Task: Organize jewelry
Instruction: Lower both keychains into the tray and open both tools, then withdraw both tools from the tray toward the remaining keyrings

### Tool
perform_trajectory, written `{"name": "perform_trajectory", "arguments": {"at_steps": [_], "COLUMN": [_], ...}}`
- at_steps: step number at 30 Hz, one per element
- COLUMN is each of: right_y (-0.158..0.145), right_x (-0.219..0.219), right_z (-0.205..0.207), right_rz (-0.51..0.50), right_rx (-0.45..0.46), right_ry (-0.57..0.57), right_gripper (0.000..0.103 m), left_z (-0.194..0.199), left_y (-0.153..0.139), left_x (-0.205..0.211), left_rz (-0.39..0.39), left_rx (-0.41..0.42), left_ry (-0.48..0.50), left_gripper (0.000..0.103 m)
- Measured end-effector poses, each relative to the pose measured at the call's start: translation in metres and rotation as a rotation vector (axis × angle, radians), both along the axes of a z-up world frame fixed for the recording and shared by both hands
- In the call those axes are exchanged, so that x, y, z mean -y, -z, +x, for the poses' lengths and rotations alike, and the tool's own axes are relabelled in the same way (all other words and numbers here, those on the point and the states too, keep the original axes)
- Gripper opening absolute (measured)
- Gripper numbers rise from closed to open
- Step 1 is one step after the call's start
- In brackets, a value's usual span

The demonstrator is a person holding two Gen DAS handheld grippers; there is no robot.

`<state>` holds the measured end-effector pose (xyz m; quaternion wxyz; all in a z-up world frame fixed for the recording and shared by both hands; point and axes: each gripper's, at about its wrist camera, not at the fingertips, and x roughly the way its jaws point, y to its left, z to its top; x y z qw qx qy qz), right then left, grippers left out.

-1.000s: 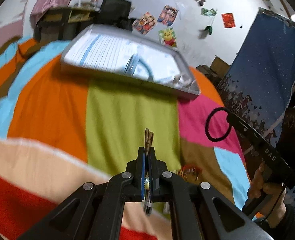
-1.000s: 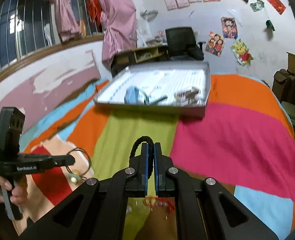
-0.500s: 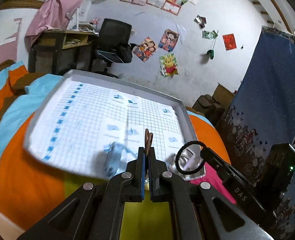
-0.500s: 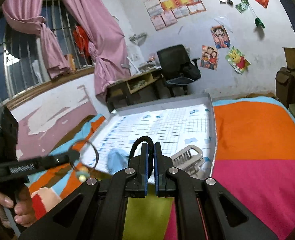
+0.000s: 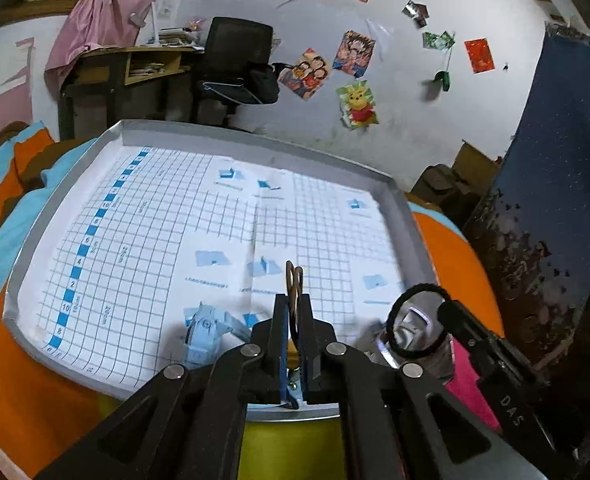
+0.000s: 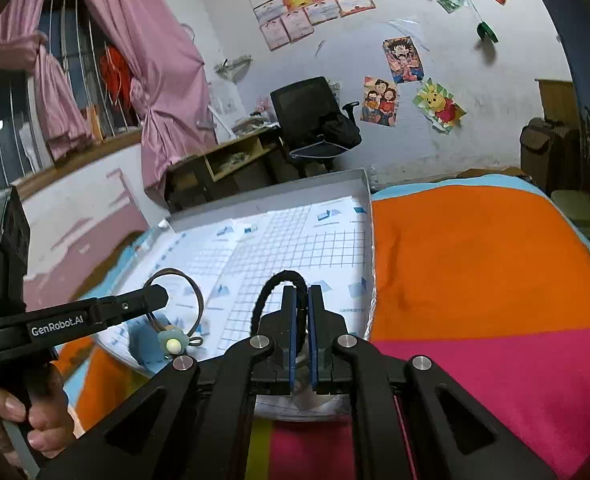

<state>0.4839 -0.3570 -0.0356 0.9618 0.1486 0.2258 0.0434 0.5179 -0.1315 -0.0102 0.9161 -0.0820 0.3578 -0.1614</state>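
Observation:
My left gripper [image 5: 293, 300] pinches a brown hair tie [image 5: 293, 276] between its pads, and its jaws are starting to open. In the right wrist view the left gripper [image 6: 157, 294] hangs over the tray's near left corner, and the brown hair tie [image 6: 199, 300] dangles from it with a pale flower charm [image 6: 173, 344]. My right gripper [image 6: 301, 292] is shut on a black hair tie [image 6: 269, 286], whose loop sticks up left of the fingers. The left wrist view shows the right gripper [image 5: 447, 308] and the black hair tie [image 5: 395, 312] over the tray's near right corner. The grey tray [image 5: 255, 140] is lined with grid paper.
A light blue hair clip [image 5: 207, 328] lies in the tray near its front edge, and a clear comb clip [image 5: 411, 332] shows through the black loop. The tray rests on a striped bedspread [image 6: 475, 260]. A desk and a black chair [image 6: 311, 120] stand beyond it, and a dark blue wardrobe [image 5: 555, 200] at right.
Both grippers have moved forward from above the bedspread to over the tray's near edge, each carrying its hair tie. The tray now fills far more of both views.

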Motion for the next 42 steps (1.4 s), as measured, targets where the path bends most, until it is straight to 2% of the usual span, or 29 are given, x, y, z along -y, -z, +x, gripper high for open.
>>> {"name": "perform_trajectory", "arguments": {"at_steps": [1, 3, 4, 6, 7, 8, 10, 14, 15, 17, 21, 24, 26, 35, 37, 39, 42], "right_y": [0.000, -0.001, -0.001, -0.005, -0.007, -0.010, -0.015, -0.027, -0.031, -0.040, -0.061, -0.076, -0.085, -0.110, -0.111, -0.111, -0.107], "right_x": [-0.001, -0.003, -0.003, -0.003, -0.002, -0.002, 0.000, 0.003, 0.003, 0.004, -0.002, -0.007, -0.010, -0.031, -0.035, -0.038, -0.040], "right_z": [0.000, 0.001, 0.000, -0.003, -0.004, -0.006, -0.014, -0.029, -0.035, -0.048, -0.080, -0.110, -0.133, -0.233, -0.256, -0.279, -0.313], "right_rz": [-0.012, -0.029, -0.039, -0.062, -0.066, -0.069, -0.072, -0.074, -0.078, -0.086, -0.115, -0.146, -0.132, -0.178, -0.187, -0.194, -0.188], "right_rx": [-0.006, -0.015, -0.016, -0.009, -0.003, 0.008, 0.019, 0.043, 0.052, 0.078, 0.126, 0.165, 0.188, 0.263, 0.276, 0.284, 0.290], "right_ry": [0.002, 0.003, 0.006, 0.013, 0.015, 0.015, 0.016, 0.029, 0.031, 0.038, 0.028, 0.018, 0.012, -0.014, -0.016, -0.012, -0.007], "right_gripper": [0.006, 0.007, 0.010, 0.023, 0.033, 0.037, 0.037, 0.038, 0.040, 0.054, 0.061, 0.073, 0.081, 0.093, 0.094, 0.101, 0.102], "left_z": [-0.001, -0.004, -0.007, -0.012, -0.016, -0.019, -0.027, -0.052, -0.061, -0.079, -0.123, -0.155, -0.177, -0.267, -0.285, -0.302, -0.326], "left_y": [0.000, -0.003, -0.006, -0.013, -0.017, -0.019, -0.028, -0.044, -0.048, -0.056, -0.070, -0.075, -0.077, -0.079, -0.079, -0.078, -0.076], "left_x": [-0.001, -0.003, -0.005, -0.011, -0.015, -0.018, -0.023, -0.034, -0.038, -0.044, -0.058, -0.068, -0.074, -0.095, -0.098, -0.101, -0.105], "left_rz": [0.002, 0.009, 0.010, -0.003, -0.014, -0.023, -0.021, -0.026, -0.032, -0.036, -0.031, -0.020, -0.008, 0.021, 0.018, 0.019, 0.034], "left_rx": [0.000, 0.009, 0.020, 0.052, 0.068, 0.080, 0.097, 0.171, 0.194, 0.236, 0.321, 0.359, 0.378, 0.437, 0.444, 0.453, 0.459], "left_ry": [-0.004, -0.012, -0.025, -0.051, -0.067, -0.075, -0.091, -0.134, -0.142, -0.156, -0.187, -0.209, -0.225, -0.234, -0.230, -0.230, -0.225], "left_gripper": [0.010, 0.030, 0.036, 0.061, 0.064, 0.065, 0.067, 0.088, 0.092, 0.097, 0.103, 0.103, 0.103, 0.103, 0.103, 0.103, 0.103]}}
